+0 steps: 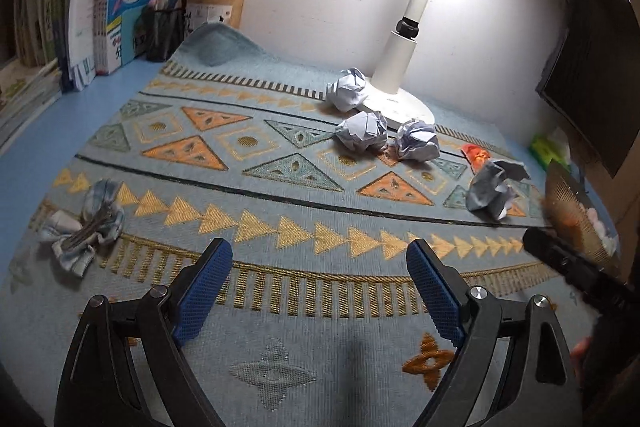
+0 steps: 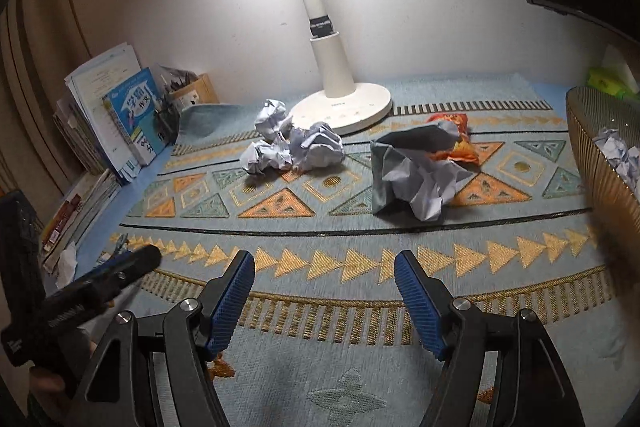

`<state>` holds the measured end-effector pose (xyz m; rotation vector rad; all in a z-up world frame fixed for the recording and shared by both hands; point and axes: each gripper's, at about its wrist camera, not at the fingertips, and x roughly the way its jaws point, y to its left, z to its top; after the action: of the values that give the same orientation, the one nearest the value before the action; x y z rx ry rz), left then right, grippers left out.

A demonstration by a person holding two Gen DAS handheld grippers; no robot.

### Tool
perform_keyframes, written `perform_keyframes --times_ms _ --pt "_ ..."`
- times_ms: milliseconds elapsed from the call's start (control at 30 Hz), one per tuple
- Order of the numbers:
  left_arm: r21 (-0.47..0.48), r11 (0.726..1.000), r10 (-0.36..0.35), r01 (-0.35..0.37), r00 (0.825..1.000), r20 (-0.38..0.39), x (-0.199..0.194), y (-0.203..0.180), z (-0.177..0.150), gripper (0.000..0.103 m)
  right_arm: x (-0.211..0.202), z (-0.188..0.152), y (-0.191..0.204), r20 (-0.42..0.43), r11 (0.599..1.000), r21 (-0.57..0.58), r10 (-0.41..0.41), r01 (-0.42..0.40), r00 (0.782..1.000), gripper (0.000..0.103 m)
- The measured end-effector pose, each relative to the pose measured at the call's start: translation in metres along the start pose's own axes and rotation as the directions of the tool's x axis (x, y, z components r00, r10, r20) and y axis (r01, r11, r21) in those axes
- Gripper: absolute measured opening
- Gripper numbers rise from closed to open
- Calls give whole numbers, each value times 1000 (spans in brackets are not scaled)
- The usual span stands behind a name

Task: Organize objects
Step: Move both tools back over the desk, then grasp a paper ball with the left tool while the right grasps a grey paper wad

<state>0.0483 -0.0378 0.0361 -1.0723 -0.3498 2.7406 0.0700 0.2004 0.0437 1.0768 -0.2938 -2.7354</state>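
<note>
We find left gripper point(image 1: 320, 259) and right gripper point(image 2: 325, 270) both spread wide, empty, low in frame above mat point(image 2: 280, 359). Crumpled paper balls point(image 2: 296, 151) remain centre frame by lamp base point(image 2: 340, 109); basket point(image 2: 612, 171) at right edge holds others, presumably collection point.

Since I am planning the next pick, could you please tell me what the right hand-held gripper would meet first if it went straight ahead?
Probably the large crumpled paper, which lies ahead of the open right hand-held gripper and slightly to its right; only bare patterned mat lies between. Depth is uncertain.
</note>
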Motion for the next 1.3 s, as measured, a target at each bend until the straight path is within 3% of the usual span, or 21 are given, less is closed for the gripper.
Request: perform_keyframes --times_ms 67,167,433,600,667,767,833,900,1033,1233,1300 --pt "3 1000 -3 3 1000 18 -1 0 0 89 4 -1 -2 -16 1000 11 -3 3 1000 74" --pt "27 999 28 -27 999 -44 10 -6 -2 89 11 -1 -6 -44 999 34 -19 21 999 90" --pt "66 995 88 -78 984 -155 30 -11 -5 89 12 -1 -17 -52 995 92 -28 33 998 90" --pt "57 996 77 -70 988 -132 25 -10 -4 89 9 0 -22 -42 991 122 -42 47 998 90" --pt "55 998 42 -35 991 -130 22 -11 1 89 5 2 -23 -26 991 127 -46 49 999 90" --pt "85 996 9 1 994 -112 21 -21 24 89 10 15 -18 -93 990 101 -88 98 992 90" --pt "142 990 3 8 997 -72 23 -31 45 90 10 28 -12 -86 989 54 -135 140 987 90" --pt "197 980 4 5 999 -44 38 -39 63 95 16 42 -13 -68 984 38 -171 174 983 90" --pt "270 962 36 -27 999 -30 82 -49 86 95 46 60 -31 -93 969 71 -229 236 969 91" --pt "260 965 -3 28 995 -96 126 -49 94 93 72 56 -53 -98 968 197 -137 155 986 91" --pt "252 967 -10 37 994 -109 132 -48 93 91 77 58 -53 -111 967 192 -147 166 983 91"
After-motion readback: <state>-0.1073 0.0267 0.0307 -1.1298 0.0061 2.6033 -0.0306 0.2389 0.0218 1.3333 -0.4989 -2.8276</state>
